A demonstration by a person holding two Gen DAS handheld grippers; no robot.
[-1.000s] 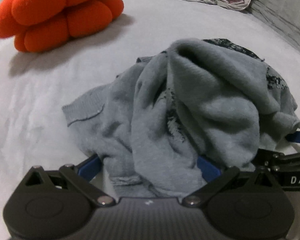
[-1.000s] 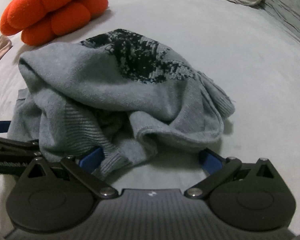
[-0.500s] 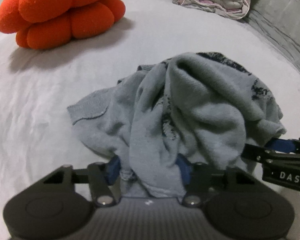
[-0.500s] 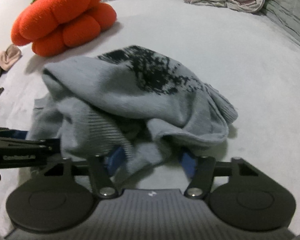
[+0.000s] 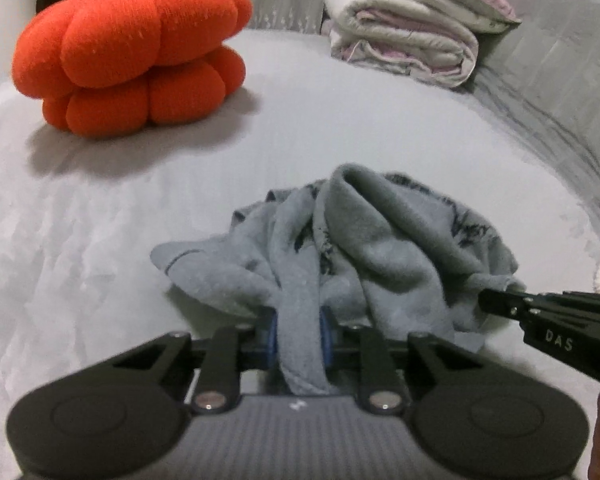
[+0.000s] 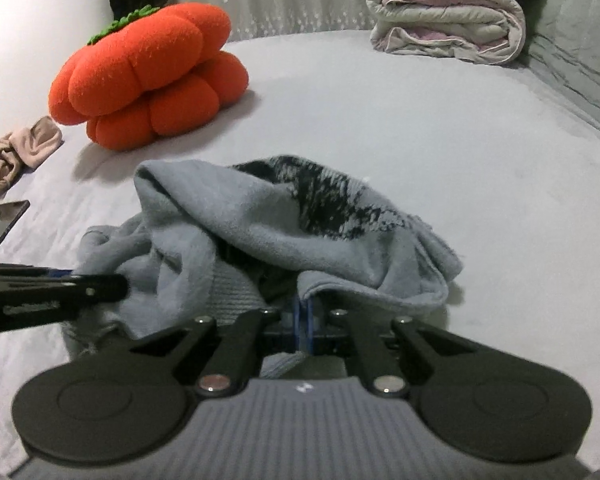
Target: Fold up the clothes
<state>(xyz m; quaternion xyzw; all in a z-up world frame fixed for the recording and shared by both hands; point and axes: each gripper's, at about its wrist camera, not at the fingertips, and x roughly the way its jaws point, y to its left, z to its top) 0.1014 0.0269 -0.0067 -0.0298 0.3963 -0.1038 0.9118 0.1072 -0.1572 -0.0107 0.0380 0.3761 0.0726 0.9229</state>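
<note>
Wide pale-grey bed (image 5: 340,132), carrying everything; along its far edge, an orange pumpkin cushion (image 5: 132,52) toward the far left corner and a folded quilt (image 5: 404,48) toward the far right, both well apart from the work. Near the left edge, in the right wrist view, a crumpled beige cloth (image 6: 20,152) and a dark phone (image 6: 0,224). Toward the near edge, roughly midway along it, one grey sweater (image 5: 360,256), bunched in a loose heap, soft fleecy knit, black speckled pattern (image 6: 328,200) across the upper fold, a ribbed band showing underneath in the right wrist view. Long axis of the heap running side to side, parallel to the near edge, between the two claws. Left gripper (image 5: 300,336) at the heap's left near side, clenched on a hanging strip of the sweater, blue pads pressed against the cloth on both sides. Right gripper (image 6: 302,320) at the heap's right near side, jaws drawn almost together on a thin hem of the same sweater. Both claws touching the garment, neither nearer than the other; most of the cloth lying ahead of and between them. Likely next: lifting and drawing apart along that side-to-side axis to spread the heap flat, with some risk of the thin right-hand hem slipping out.
</note>
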